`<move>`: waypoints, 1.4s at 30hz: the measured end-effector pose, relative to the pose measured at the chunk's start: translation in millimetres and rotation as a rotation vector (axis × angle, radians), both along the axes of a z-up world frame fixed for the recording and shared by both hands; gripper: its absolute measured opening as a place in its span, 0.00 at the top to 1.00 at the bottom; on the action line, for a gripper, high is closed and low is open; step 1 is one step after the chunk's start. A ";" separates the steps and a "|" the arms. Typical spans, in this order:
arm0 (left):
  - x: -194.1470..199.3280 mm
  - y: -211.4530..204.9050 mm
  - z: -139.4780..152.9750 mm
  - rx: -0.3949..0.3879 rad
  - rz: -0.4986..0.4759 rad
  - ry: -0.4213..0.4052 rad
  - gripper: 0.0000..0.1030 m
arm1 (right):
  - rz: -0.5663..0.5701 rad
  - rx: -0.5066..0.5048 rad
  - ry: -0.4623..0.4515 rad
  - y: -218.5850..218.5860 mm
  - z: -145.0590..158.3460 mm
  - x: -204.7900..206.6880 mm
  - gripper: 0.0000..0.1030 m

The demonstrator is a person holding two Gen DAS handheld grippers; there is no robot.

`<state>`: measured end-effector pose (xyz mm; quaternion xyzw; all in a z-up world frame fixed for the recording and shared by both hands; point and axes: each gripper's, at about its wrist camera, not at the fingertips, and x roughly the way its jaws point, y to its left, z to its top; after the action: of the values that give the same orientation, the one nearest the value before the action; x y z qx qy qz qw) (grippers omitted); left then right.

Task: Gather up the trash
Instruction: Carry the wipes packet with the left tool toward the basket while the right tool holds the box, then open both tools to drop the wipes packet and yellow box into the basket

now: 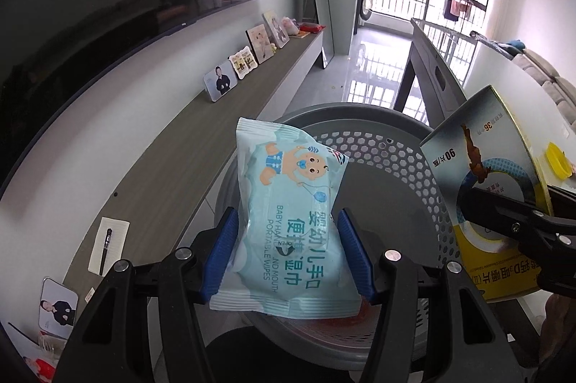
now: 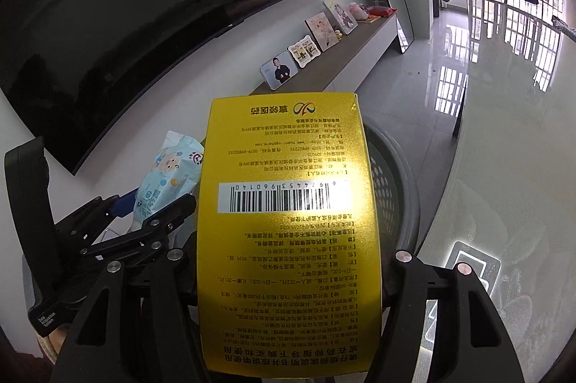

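My left gripper (image 1: 288,253) is shut on a light blue pack of baby wipes (image 1: 288,221) and holds it above the grey perforated trash basket (image 1: 396,152). My right gripper (image 2: 288,275) is shut on a yellow medicine box (image 2: 288,221), held upright over the same basket (image 2: 392,181). In the left wrist view the box (image 1: 482,174) and the right gripper's fingers (image 1: 511,221) show at the right, beside the basket. In the right wrist view the wipes pack (image 2: 169,174) and the left gripper (image 2: 144,217) show at the left.
A long grey shelf (image 1: 201,145) with photo frames (image 1: 220,80), a notepad and a pen (image 1: 106,249) runs along the left wall under a dark TV (image 1: 90,34). A glossy table (image 2: 504,185) stands to the right. A yellow cap (image 1: 556,160) lies on it.
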<state>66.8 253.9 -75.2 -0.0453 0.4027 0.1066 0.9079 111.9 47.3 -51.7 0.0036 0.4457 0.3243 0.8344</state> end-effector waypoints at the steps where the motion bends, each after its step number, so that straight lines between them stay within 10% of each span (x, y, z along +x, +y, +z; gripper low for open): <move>1: 1.4 0.7 -0.9 -0.003 -0.001 0.002 0.45 | 0.001 -0.004 0.003 -0.2 -1.4 -0.7 0.39; 42: -3.7 2.8 -4.9 -0.017 0.051 0.016 0.36 | 0.014 -0.015 -0.078 -1.4 4.6 -17.1 0.31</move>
<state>63.1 256.7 -80.0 -0.0624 0.4095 0.1269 0.9013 94.9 45.8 -47.1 -0.0183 0.4151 0.3265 0.8490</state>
